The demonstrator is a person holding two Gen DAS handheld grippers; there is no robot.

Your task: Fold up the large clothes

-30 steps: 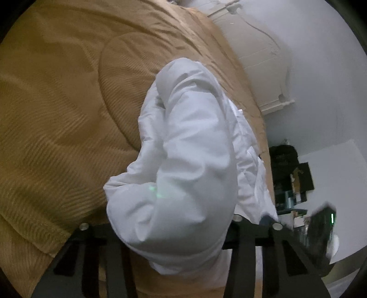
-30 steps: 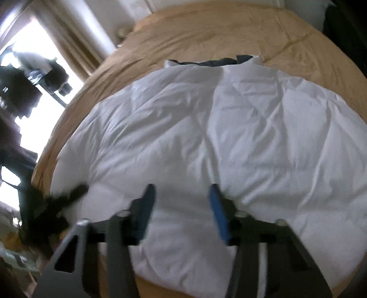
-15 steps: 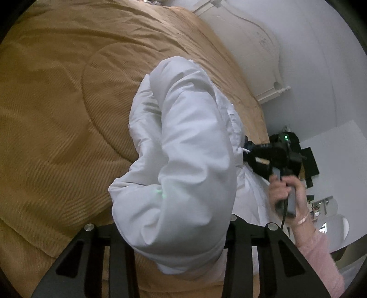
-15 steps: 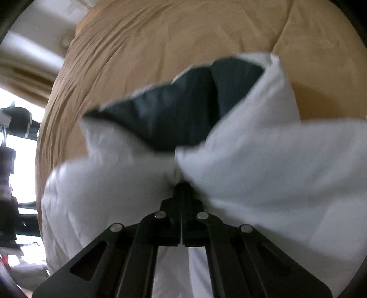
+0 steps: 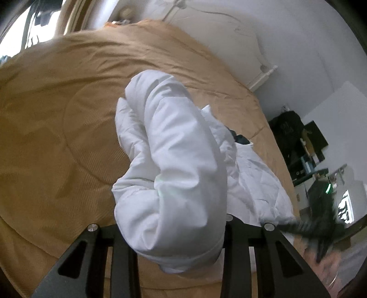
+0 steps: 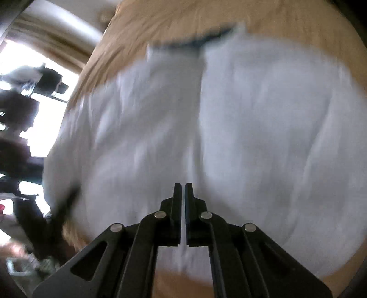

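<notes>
My left gripper (image 5: 174,231) is clamped on a thick roll of a white padded jacket (image 5: 183,165). Its 2 fingers press the bundle from either side, and the jaws have just been closing further on it. The fingertips are hidden by the fabric. From that grip the roll, which looks like a sleeve, stretches straight ahead of the gripper and away. The rest of the jacket spreads to the gripper's right, with a dark lining (image 5: 240,138) showing at a fold. Under it lies a tan ribbed bedspread (image 5: 57,137), reaching far ahead and to the left. Beyond the bed stands a white wall (image 5: 298,45).

My right gripper (image 6: 180,186) has its 2 fingers together with nothing between them. This view is blurred. Just ahead of its tips the jacket (image 6: 252,126) lies spread flat on the bedspread (image 6: 183,16), with a seam running ahead and a dark collar edge (image 6: 197,41) at the far end. I cannot tell whether the tips touch the cloth. Far left, a bright window (image 6: 13,59).
</notes>
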